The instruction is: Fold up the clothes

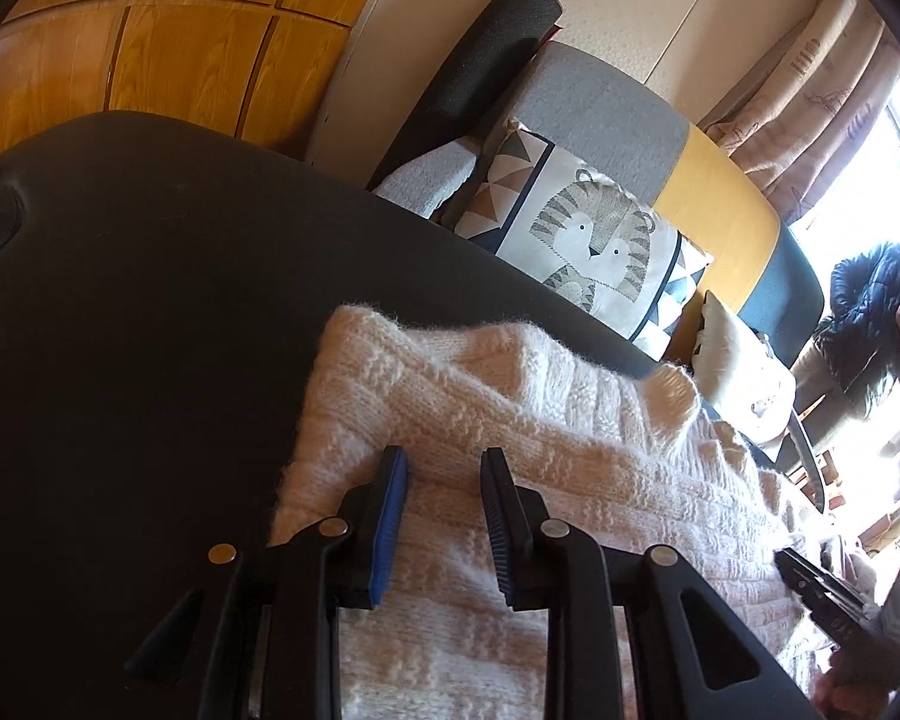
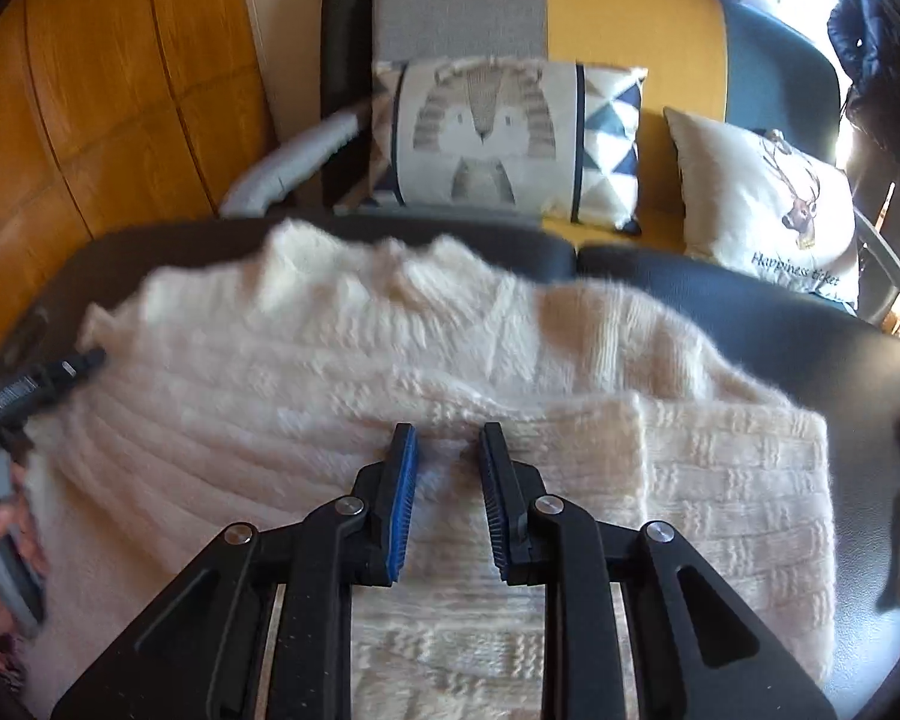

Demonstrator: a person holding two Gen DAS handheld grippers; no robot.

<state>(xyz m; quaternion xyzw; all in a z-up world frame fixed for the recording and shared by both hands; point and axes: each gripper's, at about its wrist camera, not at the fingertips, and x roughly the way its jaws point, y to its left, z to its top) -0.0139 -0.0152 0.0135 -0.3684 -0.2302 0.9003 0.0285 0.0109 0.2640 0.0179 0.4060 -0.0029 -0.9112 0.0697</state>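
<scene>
1. Living room with wood panelling [image 1: 180,48], a curtain [image 1: 810,102] beside a bright window, and a sofa [image 2: 630,12] with grey, yellow and blue back sections.
2. On the sofa, a tiger cushion [image 2: 486,138] and, to its right in the right wrist view, a deer cushion [image 2: 768,204].
3. In front of the sofa, a black desk [image 1: 150,300].
4. Spread across the desk, a cream knit sweater [image 2: 270,390], its collar towards the sofa; far part blurred in the right wrist view.
5. Over the sweater's right part in that view, a second layer of knit, its edge running across just beyond the fingertips.
6. Left hand-held gripper [image 1: 444,456] angled down onto the sweater near its left border, tips against the knit, blue pads facing each other across a narrow gap with fabric showing in it.
7. Cannot tell whether those pads pinch the knit or merely rest on it.
8. Right hand-held gripper [image 2: 448,432] likewise angled down, tips at the edge of the upper layer, a small ridge of knit between the pads.
9. Same narrow gap there; pinched or loose, cannot tell.
10. Both well apart, at opposite sides of the sweater, each visible at the border of the other's view.
11. Bare desk to the left of the sweater and past its right side.
</scene>
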